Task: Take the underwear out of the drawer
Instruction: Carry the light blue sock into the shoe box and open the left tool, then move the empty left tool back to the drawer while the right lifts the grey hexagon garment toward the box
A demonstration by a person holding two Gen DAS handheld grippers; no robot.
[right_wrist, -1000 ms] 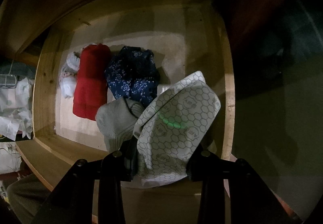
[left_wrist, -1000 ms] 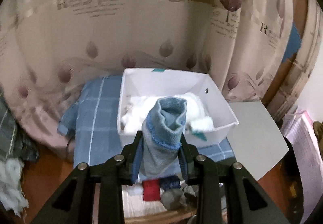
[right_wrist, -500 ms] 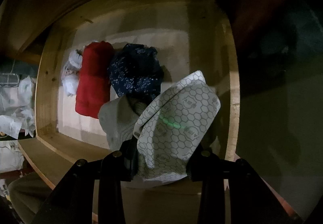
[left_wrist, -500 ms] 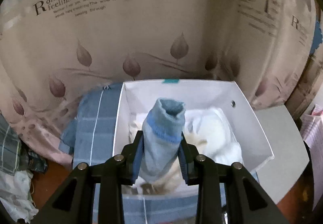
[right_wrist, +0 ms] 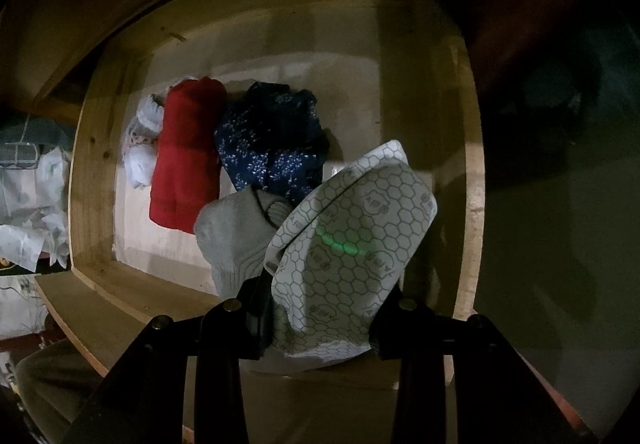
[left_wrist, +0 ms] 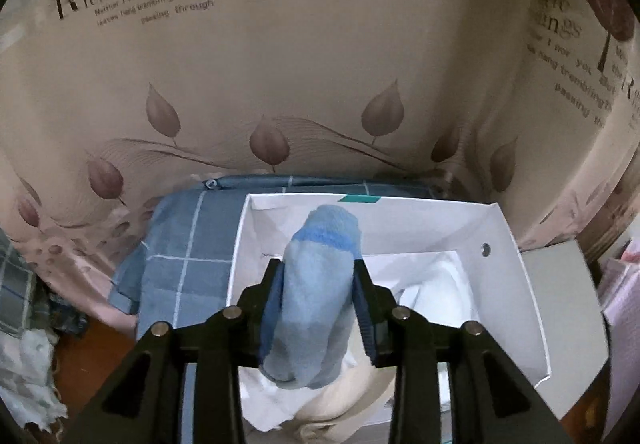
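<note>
A: Left wrist view first. What is the left gripper (left_wrist: 318, 276) doing?

B: Its jaws are opening, with a rolled light-blue garment (left_wrist: 316, 296) between them; it looks like a sock or folded underwear, with a darker blue band near its top. The pads seem to touch its sides. It hangs over the white box (left_wrist: 516, 284), which sits on a blue checked cloth (left_wrist: 180, 264) before a leaf-print curtain (left_wrist: 280, 83).

A: Why there?

B: I judge the box is the drop-off: white and cream cloth (left_wrist: 436, 292) already lies inside, so letting go here lands the piece with the others.

A: Now the right wrist view.

B: The right gripper (right_wrist: 324, 304) is clamped on a white hexagon-patterned garment (right_wrist: 352, 244), held above the front of the open wooden drawer (right_wrist: 92, 171). Inside the drawer are a red roll (right_wrist: 186, 147), a dark blue flowered piece (right_wrist: 272, 147), a grey sock-like piece (right_wrist: 236, 236) and something pale (right_wrist: 140, 151) at the left wall.

A: Why pointed so steeply down?

B: Probably to lift straight out, clear of the drawer's front edge.
</note>
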